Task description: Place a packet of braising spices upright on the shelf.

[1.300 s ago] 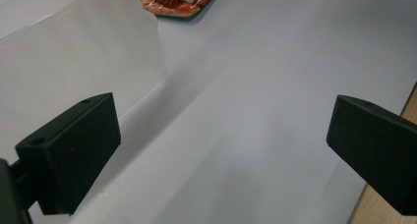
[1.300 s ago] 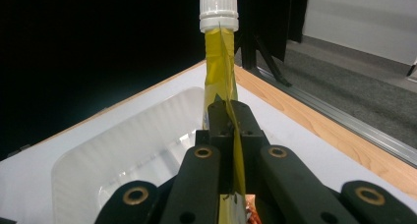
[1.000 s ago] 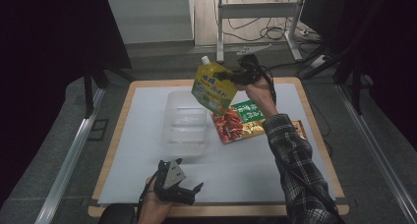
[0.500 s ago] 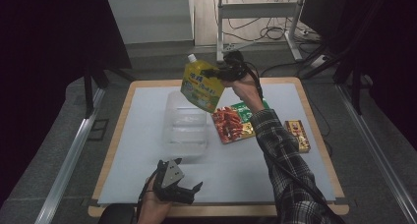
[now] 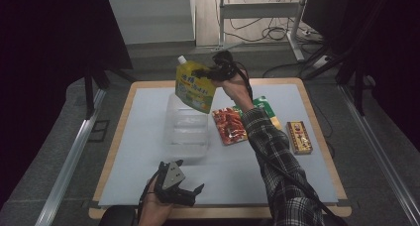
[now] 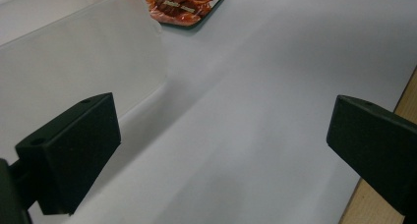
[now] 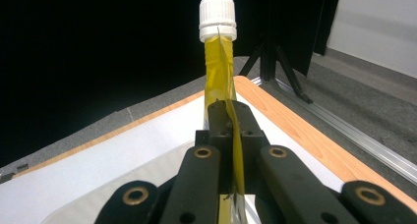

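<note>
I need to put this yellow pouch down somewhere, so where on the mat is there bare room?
Free: the mat's left strip, beside the clear plastic bin, and the near stretch between the left gripper and the plaid sleeve. Crowded: right of the bin, where the red snack pack, the green packet and the small box lie.

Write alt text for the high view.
The right gripper holds a yellow spouted pouch in the air above a clear plastic container on the white table mat. The left gripper rests open near the front edge.
</note>
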`<state>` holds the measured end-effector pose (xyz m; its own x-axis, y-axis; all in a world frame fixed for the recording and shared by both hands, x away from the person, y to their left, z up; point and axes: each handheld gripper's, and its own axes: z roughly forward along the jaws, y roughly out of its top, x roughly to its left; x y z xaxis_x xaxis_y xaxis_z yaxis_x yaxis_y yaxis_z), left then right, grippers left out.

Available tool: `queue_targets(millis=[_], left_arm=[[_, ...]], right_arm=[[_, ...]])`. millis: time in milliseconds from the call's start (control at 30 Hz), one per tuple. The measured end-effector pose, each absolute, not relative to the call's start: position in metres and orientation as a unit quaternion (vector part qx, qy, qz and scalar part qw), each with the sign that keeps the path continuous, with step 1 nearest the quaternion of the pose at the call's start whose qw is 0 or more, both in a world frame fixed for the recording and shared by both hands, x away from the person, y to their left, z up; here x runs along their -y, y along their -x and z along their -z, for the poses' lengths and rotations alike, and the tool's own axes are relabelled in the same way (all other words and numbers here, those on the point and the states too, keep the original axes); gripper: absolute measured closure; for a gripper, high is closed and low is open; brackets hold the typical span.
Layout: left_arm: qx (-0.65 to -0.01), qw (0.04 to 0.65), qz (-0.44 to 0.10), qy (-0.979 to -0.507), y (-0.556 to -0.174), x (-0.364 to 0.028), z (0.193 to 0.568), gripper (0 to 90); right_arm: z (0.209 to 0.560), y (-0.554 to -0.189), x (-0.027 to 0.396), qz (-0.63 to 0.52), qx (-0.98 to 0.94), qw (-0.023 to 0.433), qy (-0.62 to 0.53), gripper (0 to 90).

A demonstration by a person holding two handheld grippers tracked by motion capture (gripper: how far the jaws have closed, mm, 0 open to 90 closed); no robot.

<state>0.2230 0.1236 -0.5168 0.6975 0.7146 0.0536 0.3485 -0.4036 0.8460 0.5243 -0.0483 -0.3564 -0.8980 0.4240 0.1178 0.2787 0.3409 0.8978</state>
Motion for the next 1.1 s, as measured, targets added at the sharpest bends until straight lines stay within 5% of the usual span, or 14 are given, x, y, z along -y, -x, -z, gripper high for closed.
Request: queue_targets(millis=[967,1100], left_arm=[[-0.321,0.437,-0.200,-0.816,-0.223,-0.120,0.518,0.0],[-0.322,0.439,-0.201,-0.814,-0.223,-0.121,0.518,0.0]], right_arm=[[0.406,-0.532,0.016,-0.500,-0.831,0.041,-0.241,88.7],[0.401,-0.527,0.014,-0.485,-0.843,0.062,-0.223,83.4]])
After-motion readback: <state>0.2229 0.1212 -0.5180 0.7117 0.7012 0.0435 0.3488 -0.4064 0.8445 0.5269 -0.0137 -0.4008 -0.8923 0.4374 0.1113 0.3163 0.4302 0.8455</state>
